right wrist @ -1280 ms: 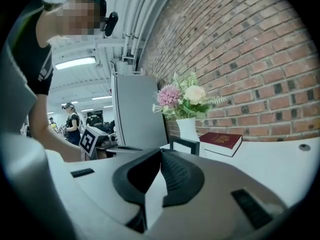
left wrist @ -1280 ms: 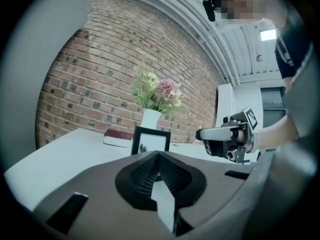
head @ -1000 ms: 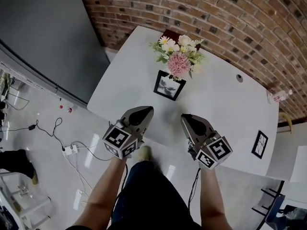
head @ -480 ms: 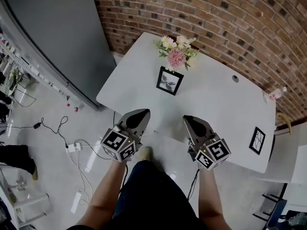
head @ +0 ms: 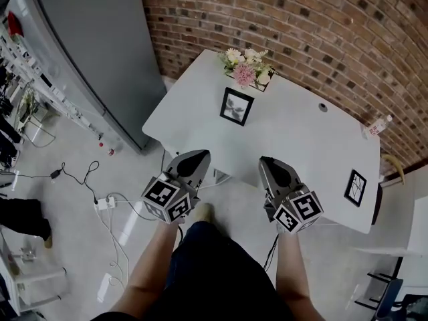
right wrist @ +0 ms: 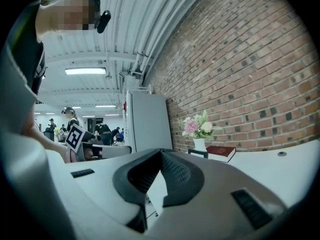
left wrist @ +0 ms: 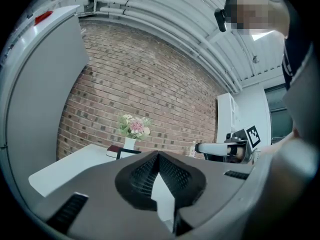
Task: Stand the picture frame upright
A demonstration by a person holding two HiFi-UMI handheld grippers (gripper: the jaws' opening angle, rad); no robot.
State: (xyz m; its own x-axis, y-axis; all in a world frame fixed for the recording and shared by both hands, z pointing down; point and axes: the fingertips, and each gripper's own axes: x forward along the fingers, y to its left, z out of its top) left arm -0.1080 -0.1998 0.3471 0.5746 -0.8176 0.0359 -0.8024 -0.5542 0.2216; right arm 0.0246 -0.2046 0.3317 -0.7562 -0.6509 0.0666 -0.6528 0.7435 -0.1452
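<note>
A black picture frame [head: 236, 106] with a grey photo sits on the white table [head: 301, 146], just in front of a vase of flowers [head: 246, 65]; whether it lies flat or leans I cannot tell. It shows as a thin dark edge in the left gripper view [left wrist: 125, 152] and the right gripper view [right wrist: 198, 153]. My left gripper [head: 195, 159] and right gripper [head: 270, 164] are both shut and empty. They are held off the table's near edge, over the floor, well short of the frame. The jaws meet at their tips in both gripper views [left wrist: 158, 154] [right wrist: 161, 151].
A second black frame [head: 355, 187] lies at the table's right end, with a bottle [head: 376, 126] near the brick wall. A dark red book [right wrist: 220, 153] lies by the vase. A tall grey cabinet [head: 87, 52] stands left; cables and a power strip [head: 103, 204] lie on the floor.
The table and frame have drawn further away and look smaller as I backed off. Both grippers stay shut and side by side, now over the floor instead of the table edge.
</note>
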